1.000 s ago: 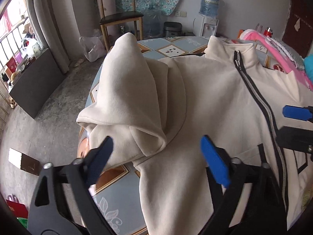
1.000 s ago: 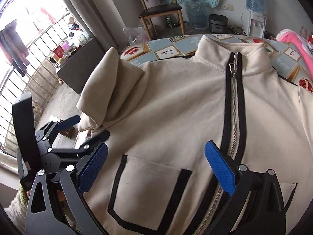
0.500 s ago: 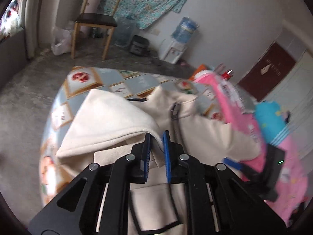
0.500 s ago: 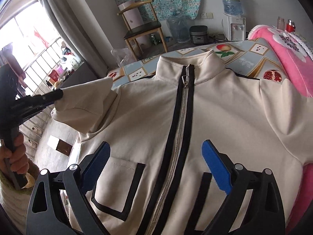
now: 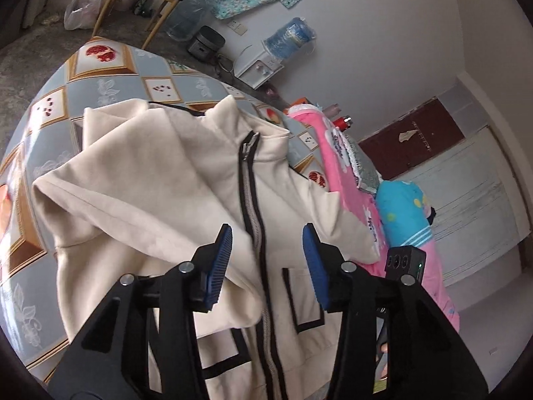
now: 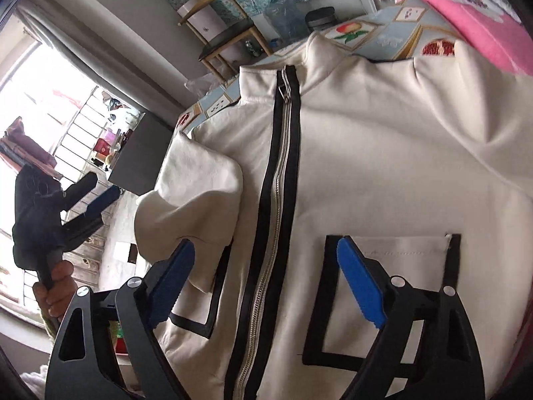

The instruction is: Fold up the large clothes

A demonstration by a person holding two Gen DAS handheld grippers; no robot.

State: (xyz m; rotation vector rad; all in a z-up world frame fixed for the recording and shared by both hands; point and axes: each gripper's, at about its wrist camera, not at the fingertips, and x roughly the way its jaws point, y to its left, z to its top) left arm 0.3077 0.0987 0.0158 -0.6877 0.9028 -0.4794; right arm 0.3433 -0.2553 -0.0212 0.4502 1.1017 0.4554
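Sleeve [image 5: 133, 200] lies folded across jacket [image 6: 383, 166]; both tongs [image 5: 265, 263] [image 6: 263, 276] seemingly released, grasping nothing.

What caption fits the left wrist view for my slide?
Left hand-held gripper open above a cream zip jacket, one sleeve folded across its front on the patterned table.

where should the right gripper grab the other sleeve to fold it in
Judging by how it lies, take the unfolded sleeve at its outer edge, near the pink blanket, coming in from that side. It lies flat beside the jacket front, whereas the folded sleeve already lies across the front, short of the zipper.
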